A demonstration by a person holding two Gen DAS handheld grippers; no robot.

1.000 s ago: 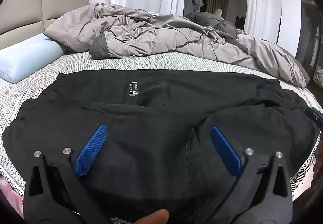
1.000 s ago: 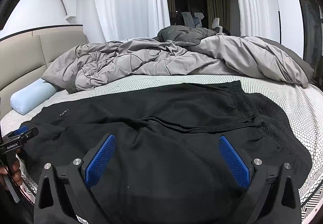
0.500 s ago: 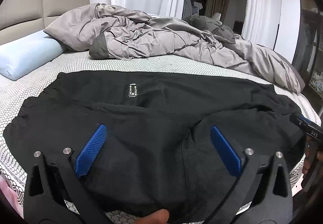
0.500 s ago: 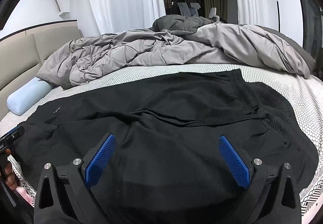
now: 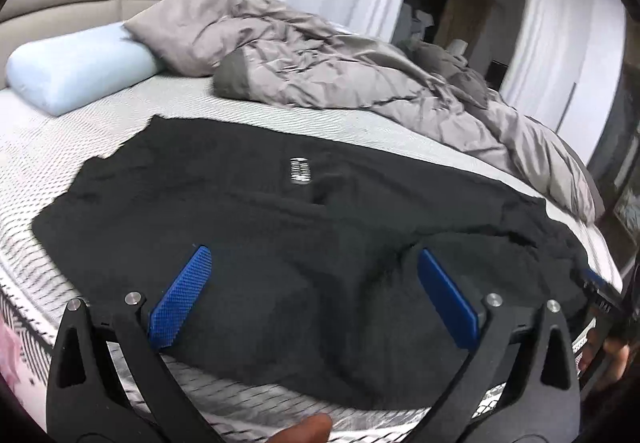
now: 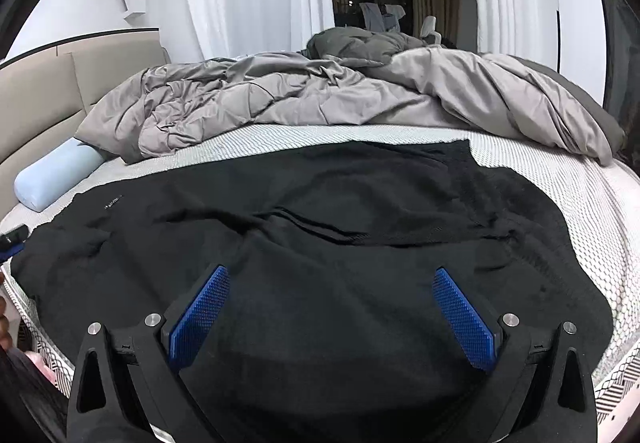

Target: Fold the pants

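a: where are the black pants lying now?

b: they are lying spread across the near side of the bed, on the patterned sheet, with the grey duvet bunched beyond them and the pale blue pillow off past their far left corner. a small white label is showing on the pants, on the side toward the duvet.

a: what are the grippers doing?

b: the left gripper is hovering over the pants' near edge, its blue fingers spread wide and gripping nothing. the right gripper is hovering over the pants too, fingers equally wide and empty.

a: anything changing against the earlier frames?

b: the left view is tilting and pulling back toward the near edge of the bed, so more sheet is showing in front of the pants and the picture is blurring. the right view is sitting closer over the pants, which are filling more of it.
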